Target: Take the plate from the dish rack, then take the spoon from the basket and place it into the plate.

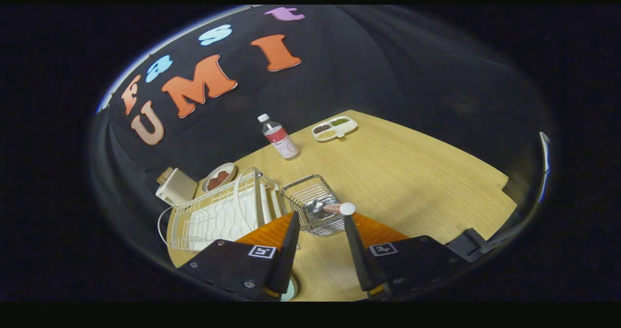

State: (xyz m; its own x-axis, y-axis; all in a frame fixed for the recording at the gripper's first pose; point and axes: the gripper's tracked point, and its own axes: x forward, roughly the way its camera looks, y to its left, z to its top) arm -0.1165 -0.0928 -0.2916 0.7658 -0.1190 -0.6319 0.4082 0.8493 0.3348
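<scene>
Above the wooden table (402,172): gripper (320,226) over wire basket (314,206), spoon step in hand.

Gripper view: fingers spread wide, holding nothing, basket just ahead between their tips. Spoon (339,208) lies in the basket, its pale rounded end over the rim by the right fingertip. Dish rack (218,214) stands beside the basket, no plate clearly in it; a pale rounded edge (291,289) under the left finger may be the plate, unconfirmed. Bottle (280,138), sectioned snack tray (335,127), small dish (219,176) beyond. Next move, judged: lower, straddle the spoon's handle, close.
</scene>
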